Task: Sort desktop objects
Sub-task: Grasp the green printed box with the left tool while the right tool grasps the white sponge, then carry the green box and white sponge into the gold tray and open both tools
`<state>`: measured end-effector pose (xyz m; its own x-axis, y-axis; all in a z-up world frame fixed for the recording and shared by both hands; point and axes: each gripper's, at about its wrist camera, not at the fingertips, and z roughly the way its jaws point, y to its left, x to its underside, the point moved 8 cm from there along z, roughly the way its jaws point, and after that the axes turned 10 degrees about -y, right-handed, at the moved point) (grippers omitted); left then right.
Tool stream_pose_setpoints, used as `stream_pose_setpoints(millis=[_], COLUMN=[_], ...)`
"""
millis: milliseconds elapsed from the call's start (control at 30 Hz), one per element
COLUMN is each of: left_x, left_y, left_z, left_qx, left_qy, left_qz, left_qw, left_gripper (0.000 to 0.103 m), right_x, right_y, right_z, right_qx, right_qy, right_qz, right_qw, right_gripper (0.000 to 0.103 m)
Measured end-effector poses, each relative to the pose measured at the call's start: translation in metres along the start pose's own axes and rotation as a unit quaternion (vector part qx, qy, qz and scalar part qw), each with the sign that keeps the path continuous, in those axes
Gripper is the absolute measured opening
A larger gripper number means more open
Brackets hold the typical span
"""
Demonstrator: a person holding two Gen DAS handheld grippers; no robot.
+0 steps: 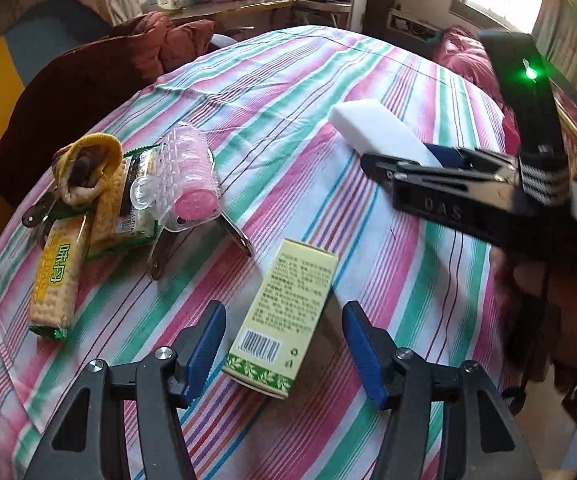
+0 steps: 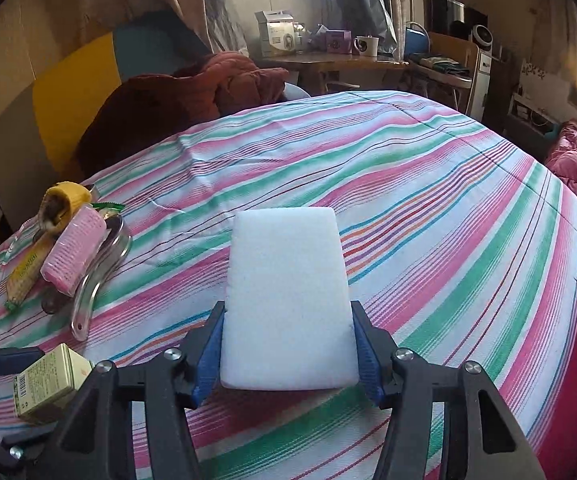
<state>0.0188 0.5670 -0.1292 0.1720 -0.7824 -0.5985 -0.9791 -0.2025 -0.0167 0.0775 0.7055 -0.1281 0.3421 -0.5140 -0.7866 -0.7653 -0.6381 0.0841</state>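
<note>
Left wrist: our left tongs (image 1: pixel 284 344) gape around the green box (image 1: pixel 284 316) on the striped desk (image 1: pixel 288 120), pads clear. Right wrist: our right tongs (image 2: pixel 288 350) clamp the white sponge (image 2: pixel 286 296) above the desk.

The right gripper (image 2: pixel 288 344) has its jaws pressed shut on something; the left gripper (image 1: pixel 284 344) hangs wide apart.
</note>
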Motion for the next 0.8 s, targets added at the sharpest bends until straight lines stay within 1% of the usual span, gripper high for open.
stream_pose_setpoints(millis=[33, 67, 100, 133, 167, 200, 300, 433, 500, 600, 800], left_x=[-0.001, -0.001, -0.002, -0.001, 0.0, 0.001, 0.005, 0.011, 0.014, 0.015, 0.018], left_y=[0.001, 0.001, 0.002, 0.002, 0.002, 0.001, 0.001, -0.002, -0.002, 0.0, 0.0], left_z=[0.001, 0.002, 0.002, 0.003, 0.004, 0.005, 0.003, -0.001, -0.003, -0.004, -0.006], left_qx=[-0.004, -0.008, -0.009, -0.004, 0.001, 0.003, -0.01, -0.031, -0.036, -0.034, -0.032], left_qy=[-0.001, -0.004, -0.006, -0.007, -0.007, -0.008, -0.028, -0.064, -0.082, -0.087, -0.094], left_qz=[0.0, -0.002, -0.006, -0.015, -0.025, -0.034, -0.047, -0.048, -0.052, -0.064, -0.071], left_qw=[1.0, 1.0, 0.9999, 0.9999, 0.9997, 0.9994, 0.9984, 0.9964, 0.9946, 0.9935, 0.9925], left_gripper=[0.06, 0.055, 0.052, 0.045, 0.036, 0.031, 0.03, 0.03, 0.03, 0.03, 0.031], right_x=[0.0, 0.0, 0.0, 0.0, 0.0, 0.0, 0.0, 0.0, 0.0, 0.0, 0.0], right_y=[0.0, 0.0, 0.001, 0.001, 0.001, 0.001, 0.001, 0.001, 0.002, 0.002, 0.002], right_z=[0.0, 0.0, 0.0, 0.0, 0.0, 0.001, 0.001, 0.001, 0.001, 0.001, -0.001], right_qx=[0.0, 0.001, 0.002, 0.003, 0.004, 0.004, 0.007, 0.006, 0.007, 0.01, 0.019], right_qy=[0.0, -0.001, -0.001, -0.002, -0.002, -0.002, -0.003, -0.004, -0.004, -0.004, -0.007], right_qz=[0.0, -0.001, -0.002, -0.003, -0.004, -0.004, -0.007, -0.006, -0.007, -0.011, -0.021], right_qw=[1.0, 1.0, 1.0, 1.0, 1.0, 1.0, 1.0, 1.0, 1.0, 1.0, 1.0], right_gripper=[0.059, 0.059, 0.059, 0.059, 0.059, 0.059, 0.059, 0.059, 0.059, 0.059, 0.059])
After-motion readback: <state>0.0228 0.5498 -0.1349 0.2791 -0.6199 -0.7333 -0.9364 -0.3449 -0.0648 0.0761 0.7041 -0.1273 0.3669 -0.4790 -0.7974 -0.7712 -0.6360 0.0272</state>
